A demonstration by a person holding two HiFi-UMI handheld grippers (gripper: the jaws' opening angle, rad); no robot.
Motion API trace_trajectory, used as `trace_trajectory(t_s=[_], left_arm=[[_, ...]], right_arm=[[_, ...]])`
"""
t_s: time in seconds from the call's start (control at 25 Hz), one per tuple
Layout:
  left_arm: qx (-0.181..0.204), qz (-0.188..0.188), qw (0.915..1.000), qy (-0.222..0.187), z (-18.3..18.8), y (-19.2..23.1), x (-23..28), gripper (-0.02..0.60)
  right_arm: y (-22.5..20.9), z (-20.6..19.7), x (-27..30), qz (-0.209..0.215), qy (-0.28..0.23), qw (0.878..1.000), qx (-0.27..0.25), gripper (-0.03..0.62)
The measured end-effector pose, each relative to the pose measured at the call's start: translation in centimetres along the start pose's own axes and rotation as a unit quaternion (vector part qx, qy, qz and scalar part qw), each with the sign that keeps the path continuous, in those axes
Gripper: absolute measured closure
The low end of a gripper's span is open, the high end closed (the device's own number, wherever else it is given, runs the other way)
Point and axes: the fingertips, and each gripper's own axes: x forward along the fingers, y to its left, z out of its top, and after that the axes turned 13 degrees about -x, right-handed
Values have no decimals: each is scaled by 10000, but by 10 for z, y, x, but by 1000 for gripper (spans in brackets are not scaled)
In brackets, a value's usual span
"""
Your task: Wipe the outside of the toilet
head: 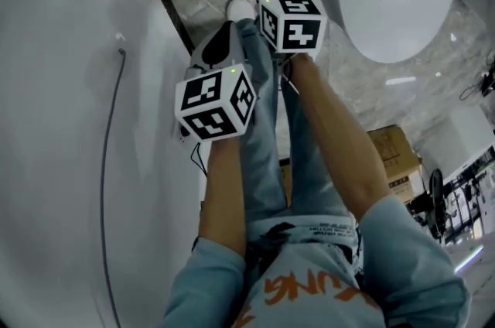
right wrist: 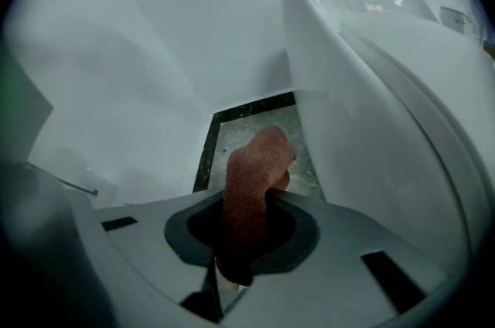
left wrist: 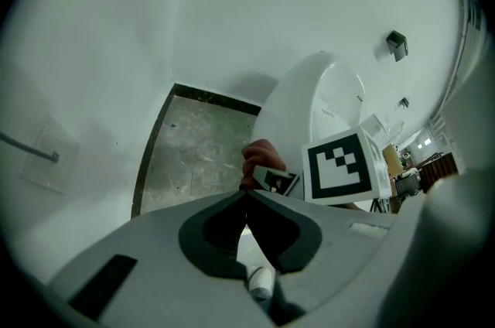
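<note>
- The right gripper (right wrist: pixel 267 193) is clamping a reddish cloth (right wrist: pixel 251 168). The cloth is sticking out past the jaw tips, with its long axis running along the jaws toward the middle of the right gripper view.
- The left gripper (left wrist: pixel 247 193) is holding its jaws together, tips meeting, with nothing between them. It is pointing down at the floor (left wrist: pixel 193 160) from the lower centre of its own view.
- The toilet (right wrist: pixel 371 94) is white and is filling the right half of the right gripper view. Its curved outer wall is rising just to the right of the cloth.
- Contact: the wide-angle view is making it hard to say whether cloth and porcelain are touching. A narrow gap seems likelier.
- The floor is grey stone with a dark edging strip, lying between the toilet and the wall (right wrist: pixel 147 32).
- The wall is plain white and is taking up the upper left of both gripper views.
- Judgement: the coming wipe is depending on a sideways shift to the right of the frame to press the cloth's side against the bowl wall. The right gripper is the nearer of the two.
</note>
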Motion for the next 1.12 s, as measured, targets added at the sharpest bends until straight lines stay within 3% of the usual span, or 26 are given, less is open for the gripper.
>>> trace_trajectory(t_s=[0.32, 0.56, 0.68, 1.12], left_arm=[[101, -269, 9996, 64, 41, -2, 21, 581], [116, -339, 9992, 158, 47, 4, 25, 581], [78, -306, 9994, 170, 50, 10, 26, 581], [138, -253, 9995, 154, 47, 14, 24, 581]], right_arm=[[-40, 37, 44, -529, -151, 9945, 891, 539], [-59, 52, 62, -735, -211, 9894, 1237, 539], [-74, 53, 67, -834, -229, 9833, 1604, 539], [-80, 15, 42, -999, -259, 9705, 2177, 539]])
